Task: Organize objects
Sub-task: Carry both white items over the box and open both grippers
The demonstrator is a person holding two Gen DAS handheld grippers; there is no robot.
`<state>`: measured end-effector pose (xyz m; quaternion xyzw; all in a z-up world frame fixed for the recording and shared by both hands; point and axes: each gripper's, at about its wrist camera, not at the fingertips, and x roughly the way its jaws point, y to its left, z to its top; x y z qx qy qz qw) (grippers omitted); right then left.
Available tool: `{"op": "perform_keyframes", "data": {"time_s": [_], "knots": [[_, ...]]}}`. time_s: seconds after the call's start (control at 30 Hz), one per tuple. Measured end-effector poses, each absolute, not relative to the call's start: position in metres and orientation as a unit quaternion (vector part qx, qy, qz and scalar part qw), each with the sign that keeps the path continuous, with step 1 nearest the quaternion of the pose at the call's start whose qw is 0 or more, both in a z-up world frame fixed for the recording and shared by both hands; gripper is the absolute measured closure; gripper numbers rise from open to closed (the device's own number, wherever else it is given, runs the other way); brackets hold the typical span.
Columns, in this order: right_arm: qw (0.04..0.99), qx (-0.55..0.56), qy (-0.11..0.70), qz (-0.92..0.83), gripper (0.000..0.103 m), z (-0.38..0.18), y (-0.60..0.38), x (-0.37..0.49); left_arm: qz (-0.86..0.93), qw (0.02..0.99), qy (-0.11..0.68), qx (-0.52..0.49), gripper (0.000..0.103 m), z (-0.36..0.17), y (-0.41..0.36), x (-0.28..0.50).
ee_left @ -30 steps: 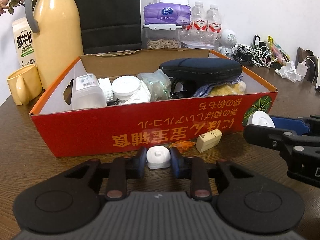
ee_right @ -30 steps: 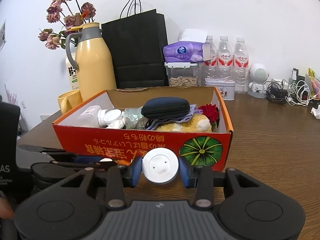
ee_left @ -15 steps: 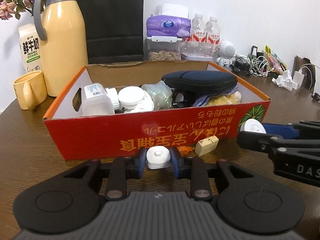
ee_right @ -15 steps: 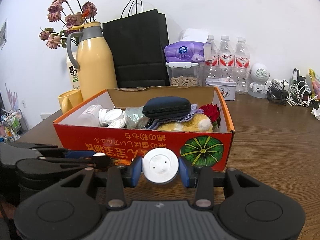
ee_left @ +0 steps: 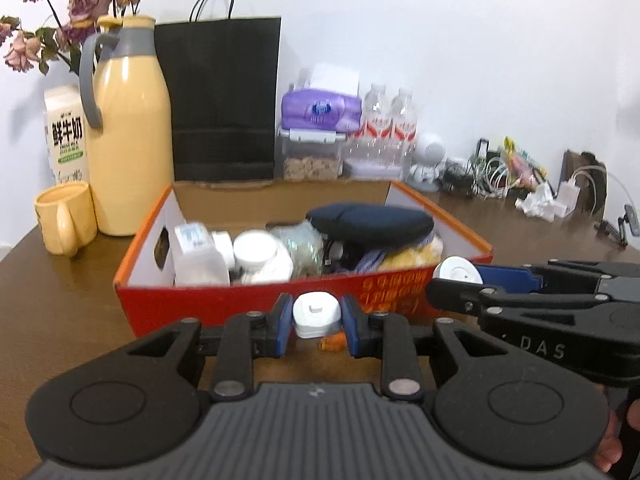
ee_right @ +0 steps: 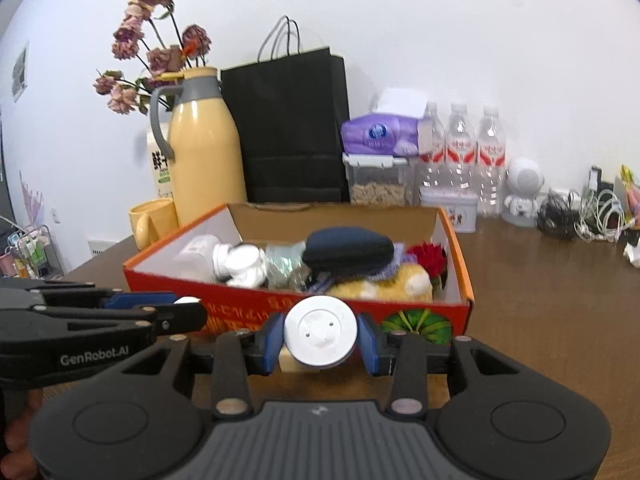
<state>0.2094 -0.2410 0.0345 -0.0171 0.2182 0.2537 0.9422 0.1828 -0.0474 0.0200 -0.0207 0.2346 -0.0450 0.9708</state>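
My left gripper (ee_left: 316, 316) is shut on a small white plug-like piece (ee_left: 317, 315), held above the table in front of the red cardboard box (ee_left: 224, 304). My right gripper (ee_right: 320, 336) is shut on a round white disc (ee_right: 321, 337), also raised before the box's (ee_right: 248, 304) front wall. The right gripper shows at the right of the left wrist view (ee_left: 452, 276), its disc (ee_left: 458, 270) level with the box rim. The left gripper shows at the left of the right wrist view (ee_right: 188, 306). The box holds a dark case (ee_left: 370, 220), white bottles (ee_left: 200, 256) and a yellow plush (ee_right: 380, 284).
Behind the box stand a yellow thermos (ee_left: 124, 136), a yellow mug (ee_left: 66, 218), a milk carton (ee_left: 66, 136), a black paper bag (ee_left: 224, 100), tissues (ee_left: 320, 110) and water bottles (ee_right: 468, 152). Cables (ee_right: 588, 216) lie at the far right. A small orange thing (ee_left: 332, 343) lies by the box front.
Both grippers have risen with their objects, from table level up to about the box's rim height. The views now look down into the box more. Both stay shut.
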Motion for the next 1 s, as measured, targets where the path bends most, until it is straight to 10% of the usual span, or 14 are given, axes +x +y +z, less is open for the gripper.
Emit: {"op": "perform_keyframes", "data": {"time_s": [1.0], "knots": [[0.943,-0.048,0.196,0.266,0.065,0.063,-0.153,0.317,0.021,0.976,0.204,-0.075,0.075,0.046,0.004,0.299]]}}
